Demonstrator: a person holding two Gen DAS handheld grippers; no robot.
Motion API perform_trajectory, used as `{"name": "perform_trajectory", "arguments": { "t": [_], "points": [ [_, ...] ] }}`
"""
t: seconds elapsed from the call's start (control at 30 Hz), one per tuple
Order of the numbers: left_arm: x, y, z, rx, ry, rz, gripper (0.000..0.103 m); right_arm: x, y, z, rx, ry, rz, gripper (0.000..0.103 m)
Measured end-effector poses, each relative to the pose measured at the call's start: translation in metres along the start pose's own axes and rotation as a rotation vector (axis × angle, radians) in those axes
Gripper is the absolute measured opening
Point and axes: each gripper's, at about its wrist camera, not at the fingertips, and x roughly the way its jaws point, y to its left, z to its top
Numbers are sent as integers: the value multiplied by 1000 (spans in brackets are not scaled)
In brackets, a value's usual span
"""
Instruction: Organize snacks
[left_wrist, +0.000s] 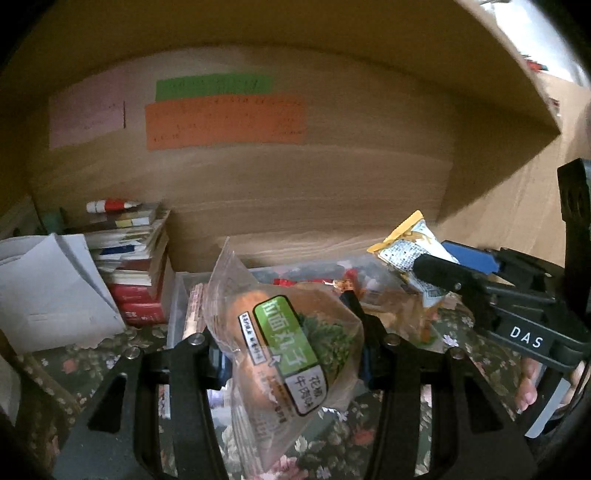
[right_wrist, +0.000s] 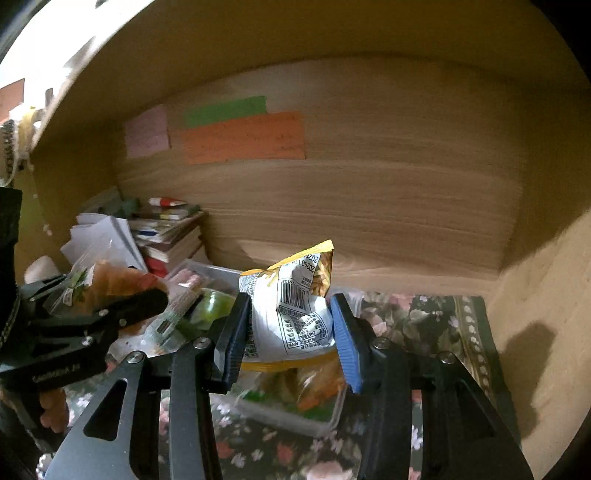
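Observation:
My left gripper (left_wrist: 291, 354) is shut on a clear snack bag with a green label (left_wrist: 284, 350), held above the flowered cloth. My right gripper (right_wrist: 291, 339) is shut on a yellow and white snack packet (right_wrist: 295, 310) with a barcode. In the left wrist view the right gripper (left_wrist: 443, 271) shows at the right, gripping that yellow packet (left_wrist: 410, 254). In the right wrist view the left gripper (right_wrist: 122, 302) shows at the left with its clear bag (right_wrist: 99, 280). A clear plastic bin (left_wrist: 177, 295) of snacks sits below both, and its rim (right_wrist: 288, 424) lies under the right gripper.
A stack of books (left_wrist: 133, 258) and white paper (left_wrist: 48, 288) stand at the back left against the wooden wall. Pink, green and orange notes (left_wrist: 225, 120) are stuck on the wall. A wooden side panel (right_wrist: 546, 332) closes the right. Flowered cloth (right_wrist: 424, 317) covers the surface.

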Motion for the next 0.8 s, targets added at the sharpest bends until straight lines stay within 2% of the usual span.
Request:
{"name": "perform_trajectory", "arguments": {
  "t": [0.23,0.3,0.43,0.57,0.8],
  "points": [
    [34,6,-1,-19,59,-5,50,35,-5,3,4,59,-7,40],
    [42,7,-3,-24,75,-8,51,42,-6,3,2,78,1,31],
    [48,6,-4,-20,83,2,53,53,-7,2,1,106,7,31],
    [44,6,-4,-28,75,-4,66,51,-5,1,-7,107,10,31],
    [8,6,5,-39,-7,4,68,15,3,8,-15,28,7,35]
  ]
}}
